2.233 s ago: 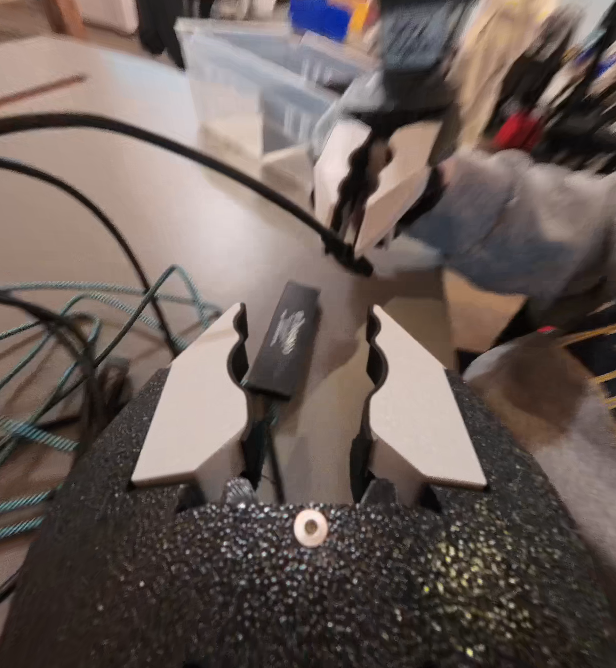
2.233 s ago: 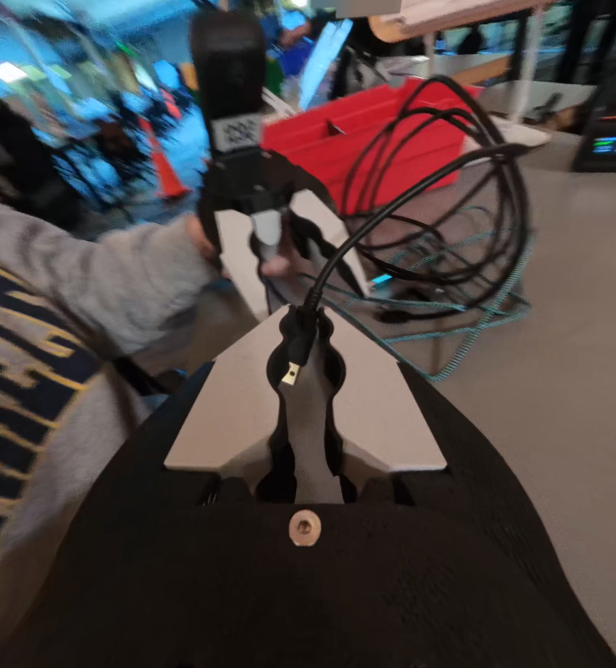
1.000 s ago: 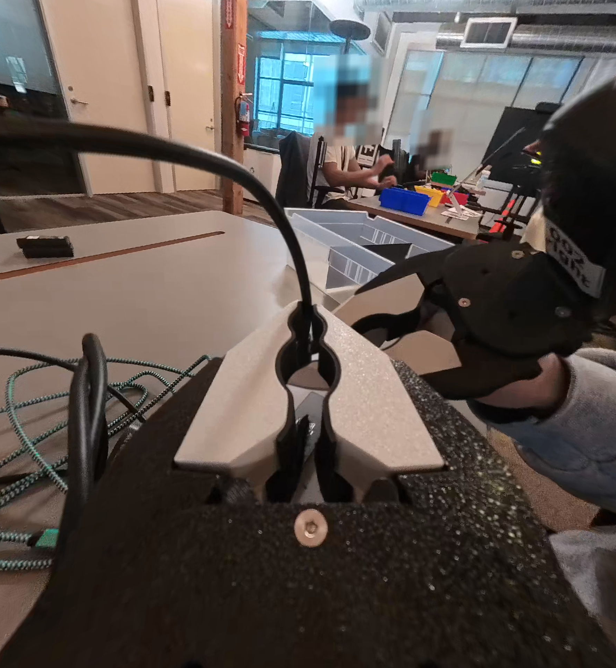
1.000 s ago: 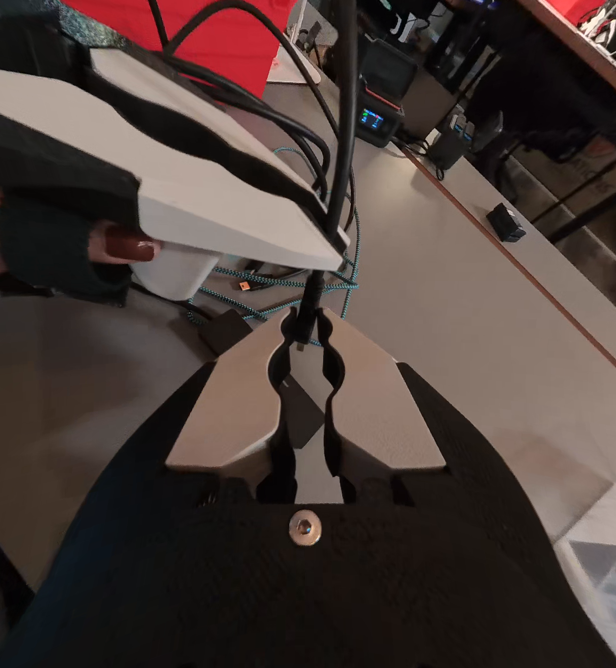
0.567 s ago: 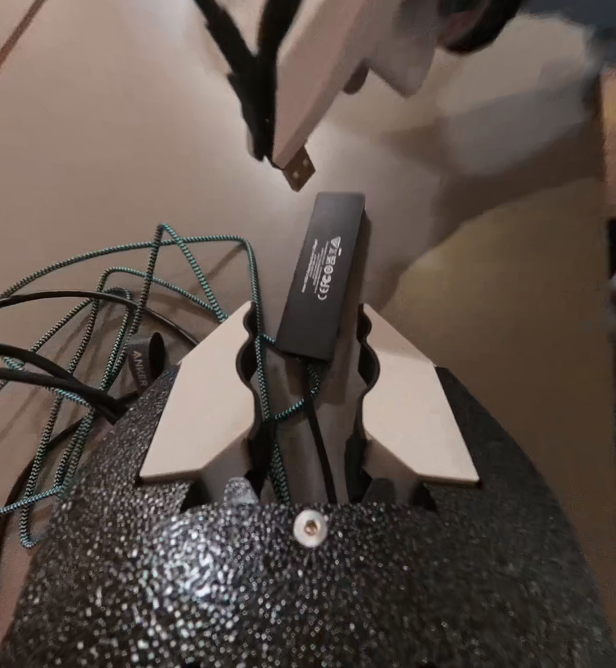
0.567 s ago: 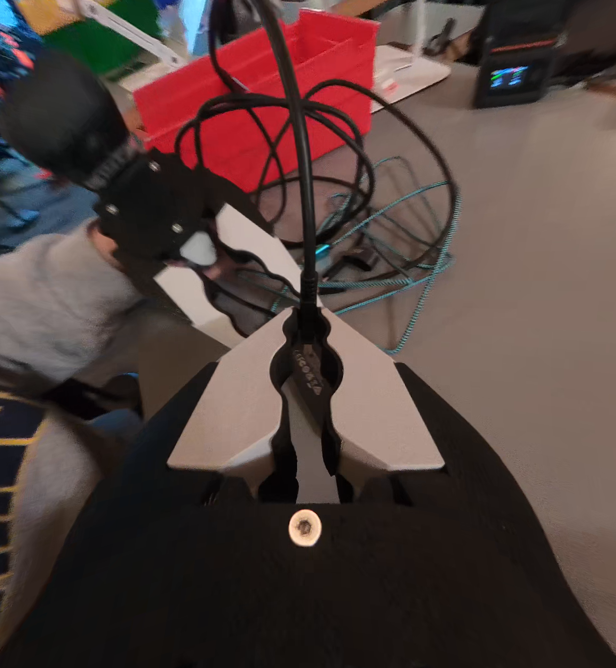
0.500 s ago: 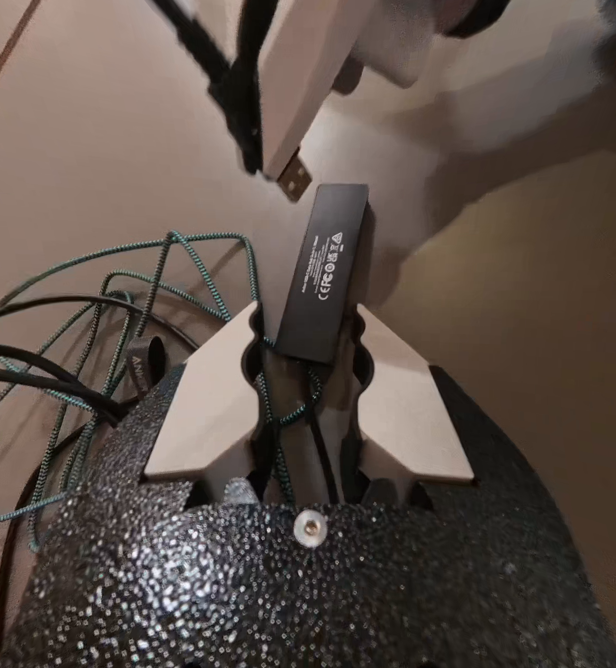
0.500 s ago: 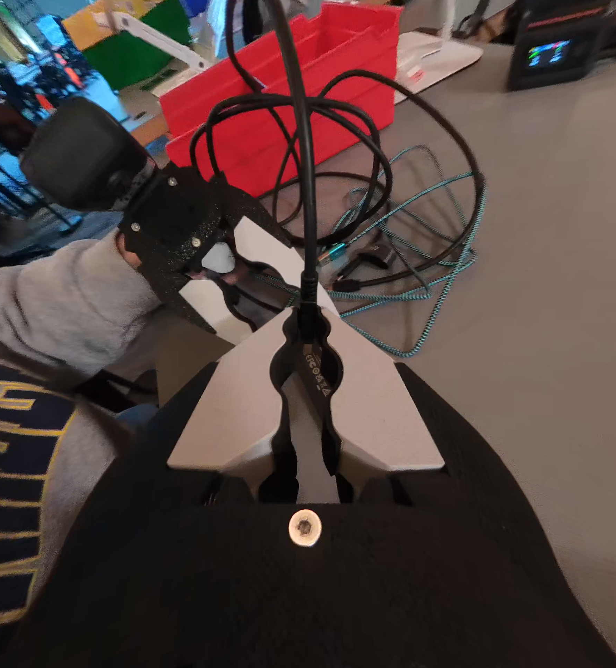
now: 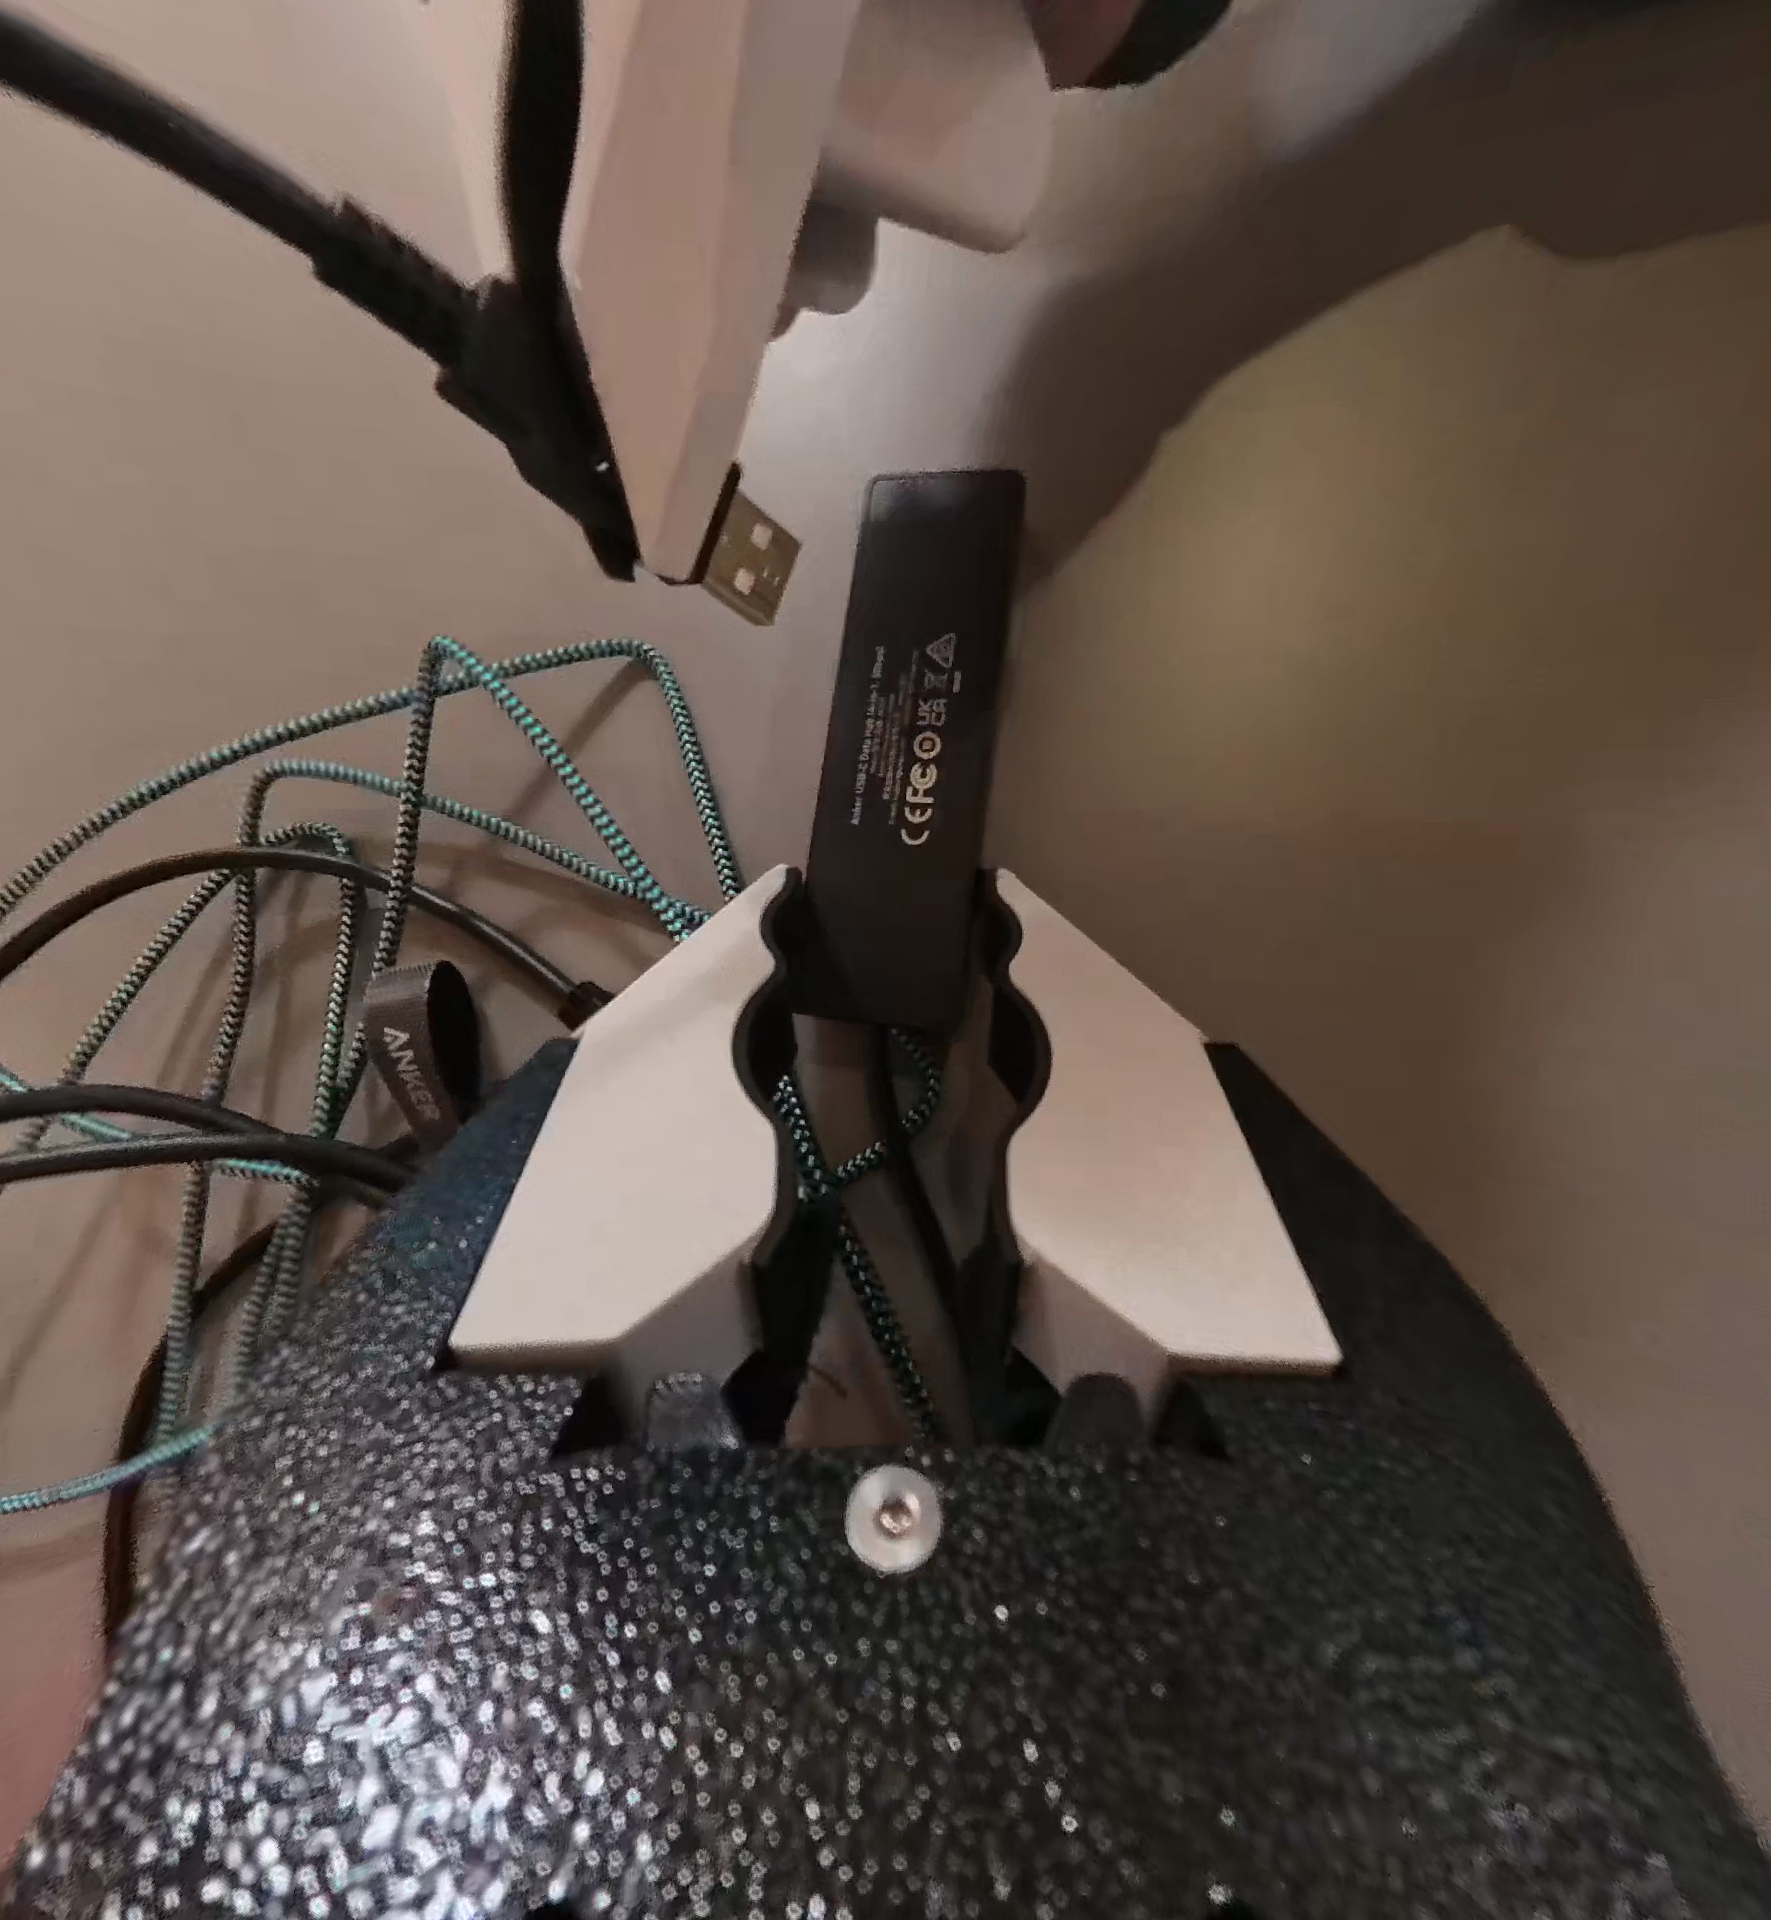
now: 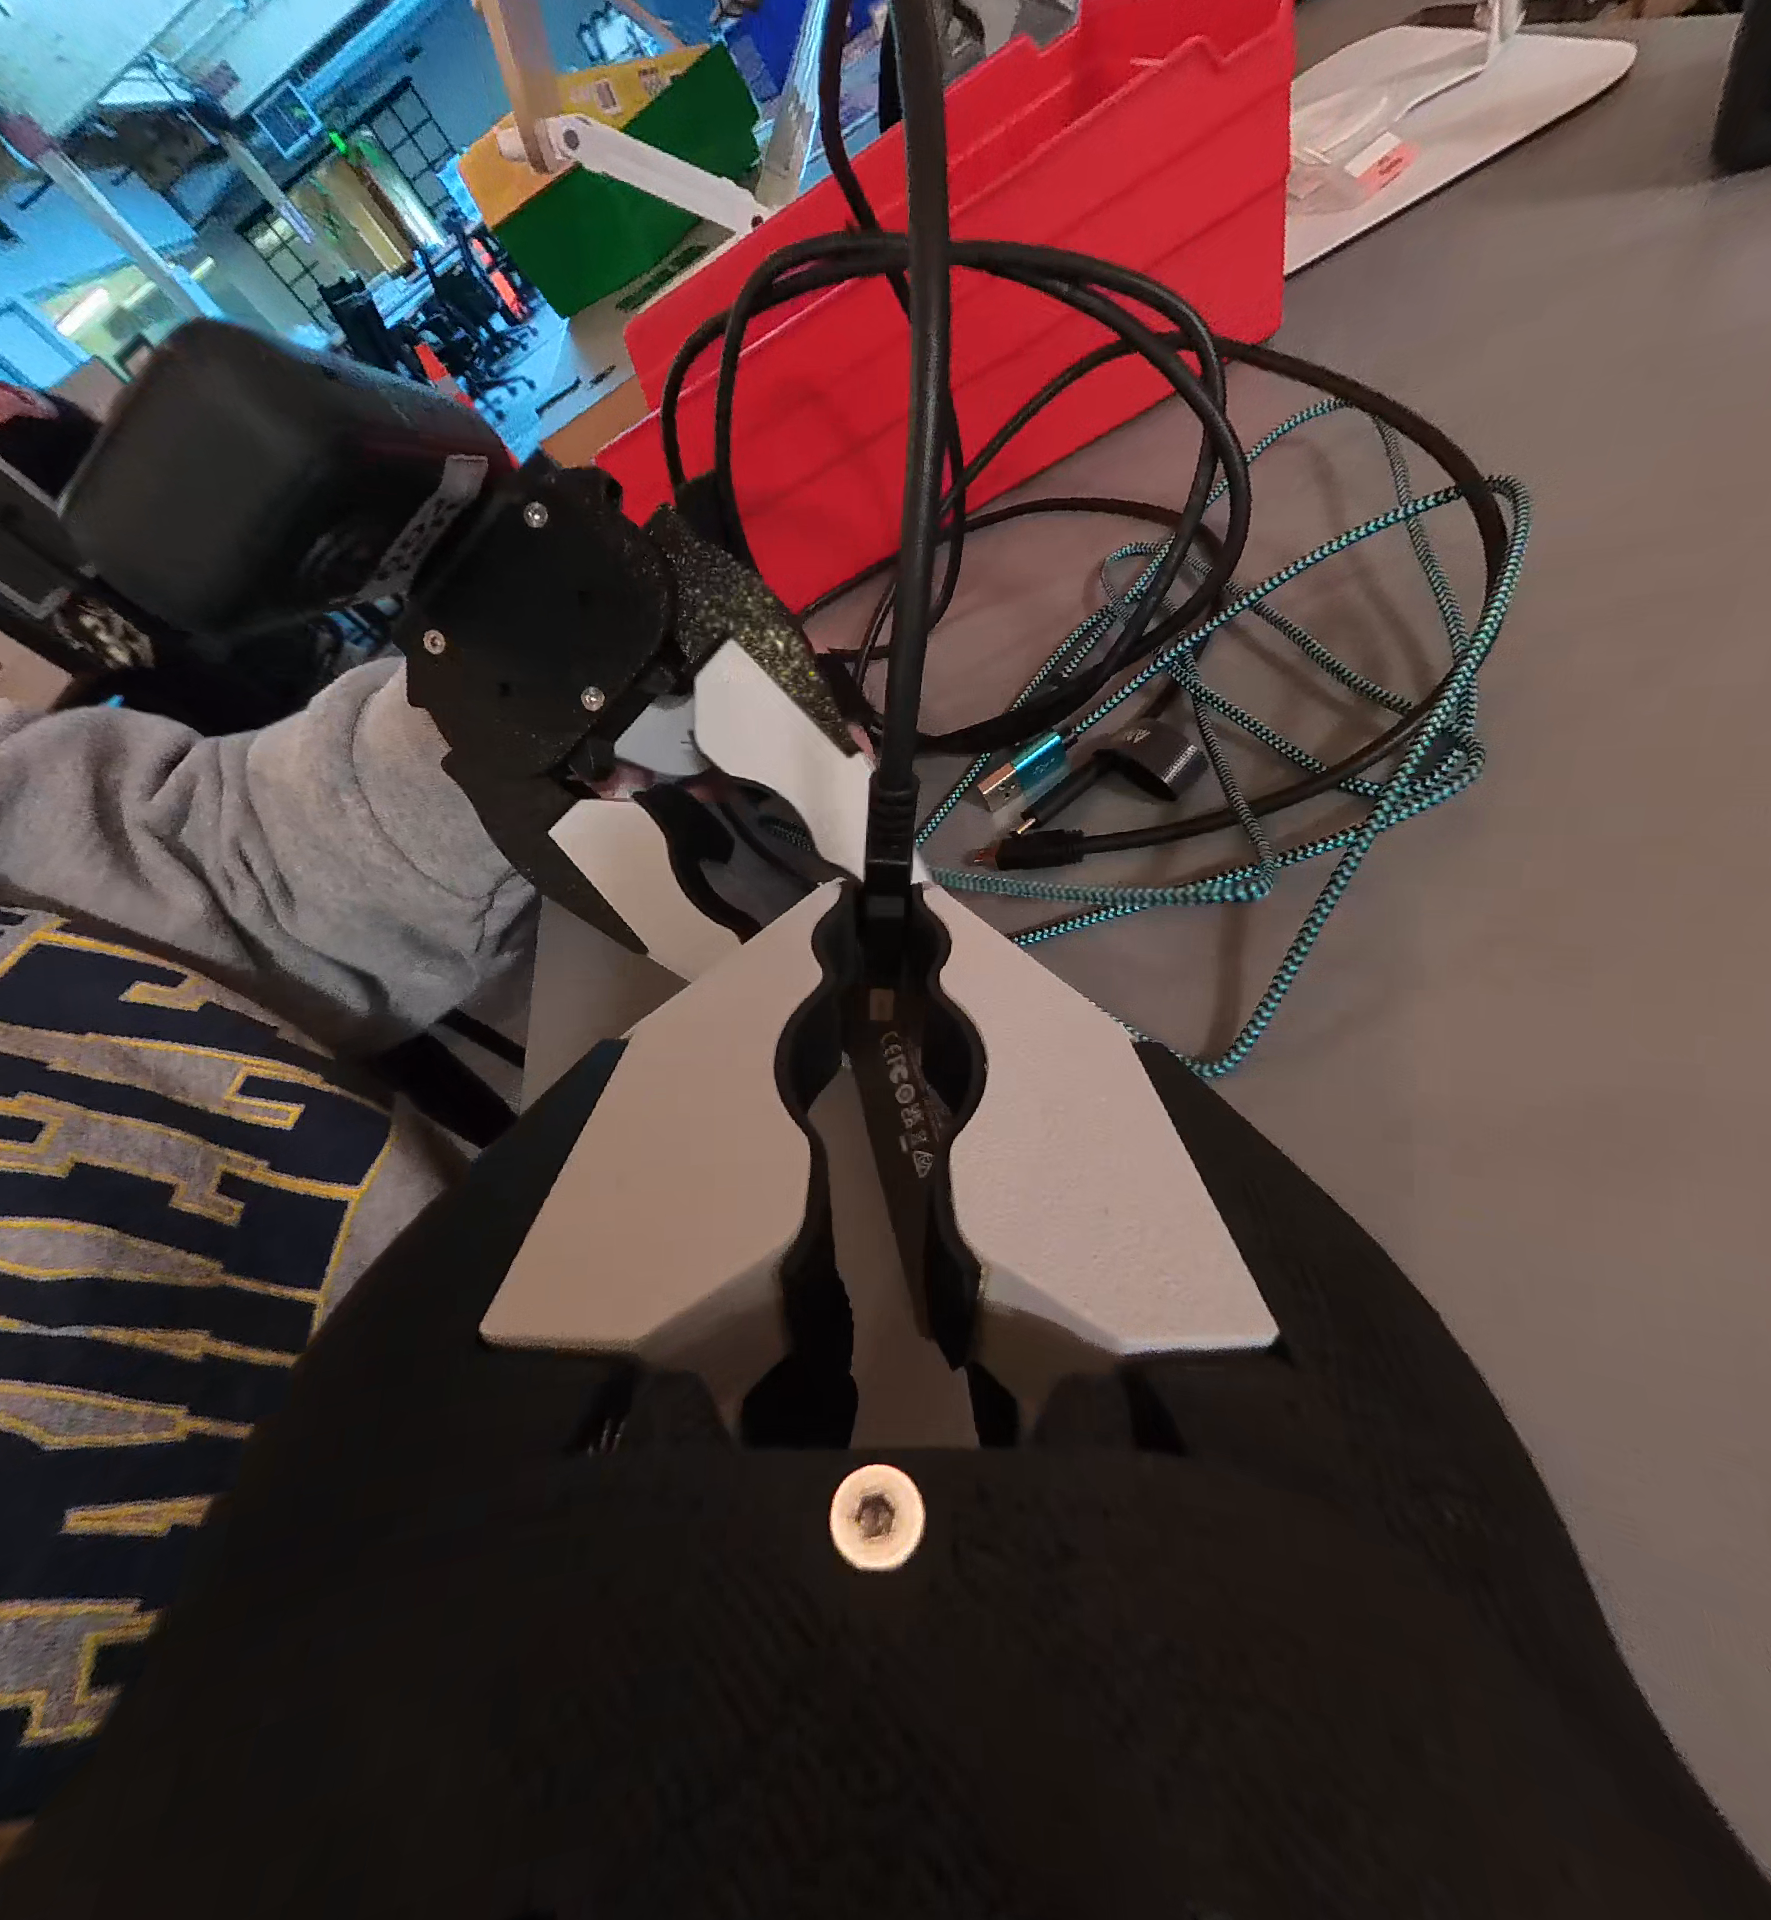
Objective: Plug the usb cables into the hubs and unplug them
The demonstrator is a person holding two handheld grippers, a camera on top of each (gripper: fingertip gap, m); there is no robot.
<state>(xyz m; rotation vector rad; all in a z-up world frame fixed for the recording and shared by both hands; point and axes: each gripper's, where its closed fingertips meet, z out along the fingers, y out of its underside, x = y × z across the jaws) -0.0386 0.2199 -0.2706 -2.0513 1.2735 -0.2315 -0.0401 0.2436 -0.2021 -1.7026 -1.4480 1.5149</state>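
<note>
left tongs [image 9: 886, 904] clamp black hub [image 9: 917, 717], white markings | right tongs [image 10: 879, 904] clamp black USB cable [image 10: 917, 416]

Hub's [image 9: 912, 790] near end hidden between left tool's [image 9: 886, 899] fingers. Black cable [image 9: 185, 177] cut off at upper left edge. Right tool's [image 9: 642, 488] body out of frame, blurred.

White-fingered black glittery tongs [image 9: 886, 914], grey sleeve [image 10: 237, 821]
</note>
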